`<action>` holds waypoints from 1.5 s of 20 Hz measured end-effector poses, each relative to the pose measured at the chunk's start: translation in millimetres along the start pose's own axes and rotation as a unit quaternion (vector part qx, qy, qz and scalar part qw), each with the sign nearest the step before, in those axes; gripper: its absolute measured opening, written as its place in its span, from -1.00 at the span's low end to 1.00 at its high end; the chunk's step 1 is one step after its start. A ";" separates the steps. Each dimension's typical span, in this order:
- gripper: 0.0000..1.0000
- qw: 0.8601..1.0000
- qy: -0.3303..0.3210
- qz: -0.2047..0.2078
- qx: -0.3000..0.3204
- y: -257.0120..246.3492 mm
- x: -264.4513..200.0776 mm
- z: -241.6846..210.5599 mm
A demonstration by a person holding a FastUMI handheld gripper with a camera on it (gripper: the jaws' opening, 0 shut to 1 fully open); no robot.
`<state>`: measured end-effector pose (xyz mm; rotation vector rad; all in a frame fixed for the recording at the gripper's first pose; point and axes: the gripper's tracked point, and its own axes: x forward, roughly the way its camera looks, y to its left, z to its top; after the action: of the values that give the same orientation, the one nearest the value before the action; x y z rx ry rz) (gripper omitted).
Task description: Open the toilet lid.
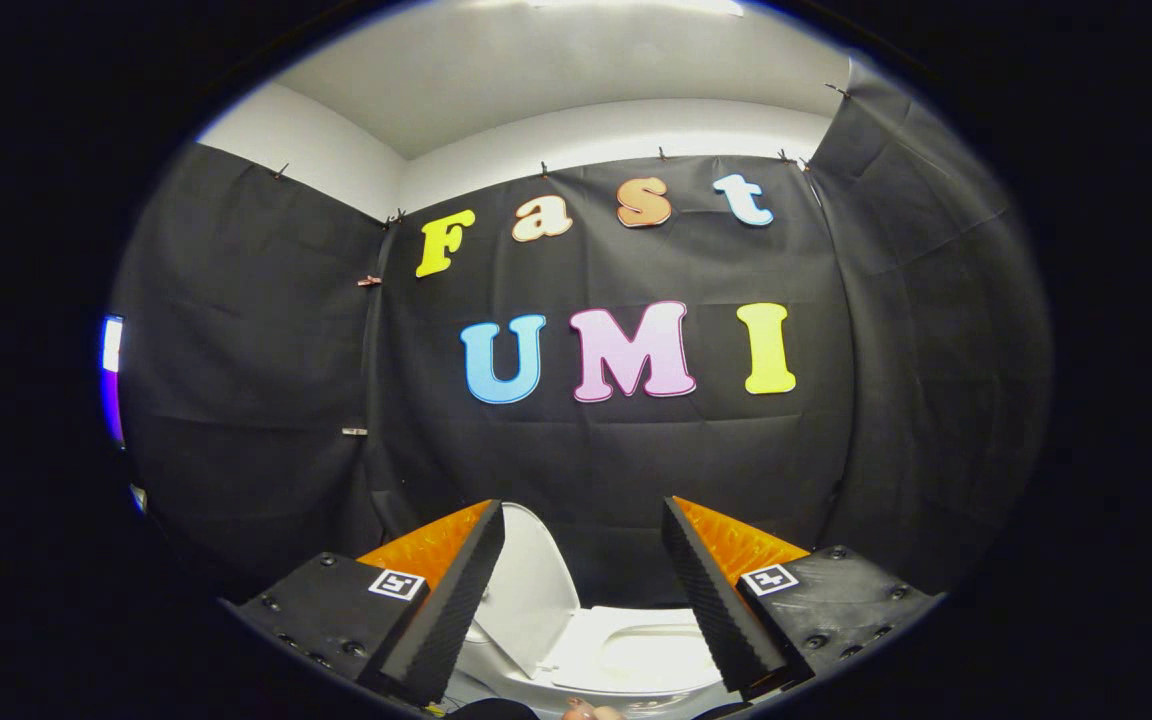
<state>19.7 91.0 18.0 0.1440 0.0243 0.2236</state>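
Observation:
A white toilet [626, 655] sits low between and beyond my two fingers. Its lid [528, 585] stands raised, leaning toward the left beside the left finger, and the seat ring and bowl opening lie bare below. My gripper [584, 600] is open, its black ribbed fingers [446, 610] with orange backs spread wide apart. Nothing is held between them. The fingers sit above and in front of the toilet, not touching it.
Black cloth walls close in the booth behind and on both sides of the toilet. A white wall and ceiling show above the cloth. A small piece of a hand [591, 711] shows at the very bottom, below the bowl.

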 end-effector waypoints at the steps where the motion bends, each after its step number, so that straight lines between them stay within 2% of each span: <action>1: 0.98 1.000 0.000 -0.001 -0.001 -0.1 -0.2 0.6; 30: 0.98 1.000 0.003 -0.004 -0.004 -1.4 4.7 -2.6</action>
<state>24.5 91.0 15.2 0.1343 0.0303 0.2161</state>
